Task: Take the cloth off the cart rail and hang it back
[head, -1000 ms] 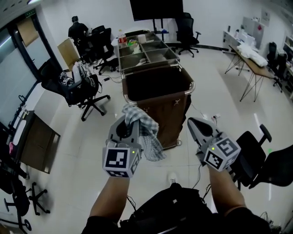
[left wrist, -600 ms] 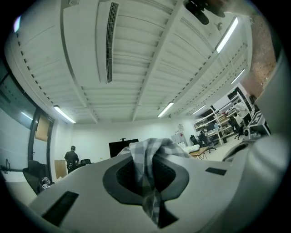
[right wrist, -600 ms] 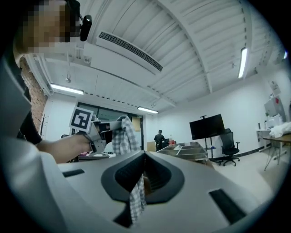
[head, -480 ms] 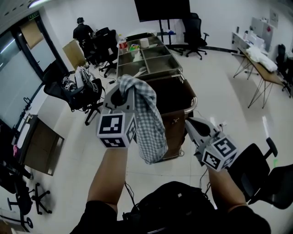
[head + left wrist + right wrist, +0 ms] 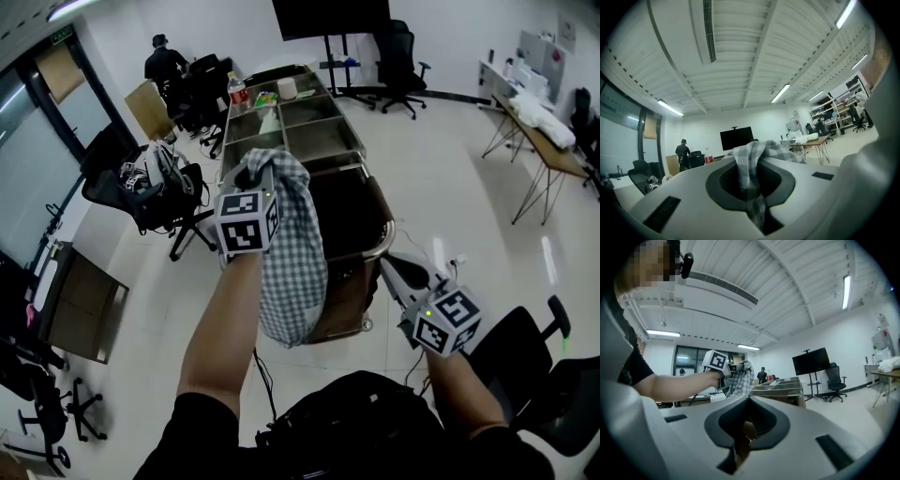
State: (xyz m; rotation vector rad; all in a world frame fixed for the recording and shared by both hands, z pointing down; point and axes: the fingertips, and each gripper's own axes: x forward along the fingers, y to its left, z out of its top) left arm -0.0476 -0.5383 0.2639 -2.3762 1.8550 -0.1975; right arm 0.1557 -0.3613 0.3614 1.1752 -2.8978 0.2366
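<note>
Checked cloth held up off the cart, clamped in the left gripper

The left gripper (image 5: 257, 184) is clenched on the cloth (image 5: 295, 272), a grey-and-white checked fabric; the left gripper view shows a bunched fold pinched between the jaws and spilling over their tips. In the head view the cloth drapes over the gripper's nose and hangs down its right side in a long, loosely folded drop with a rounded lower end. It hangs in the air in front of the near left corner of the cart (image 5: 349, 214), clear of the chrome rail (image 5: 386, 236). The right gripper (image 5: 397, 269) is held near the cart's near right corner, jaws together with nothing between them
</note>
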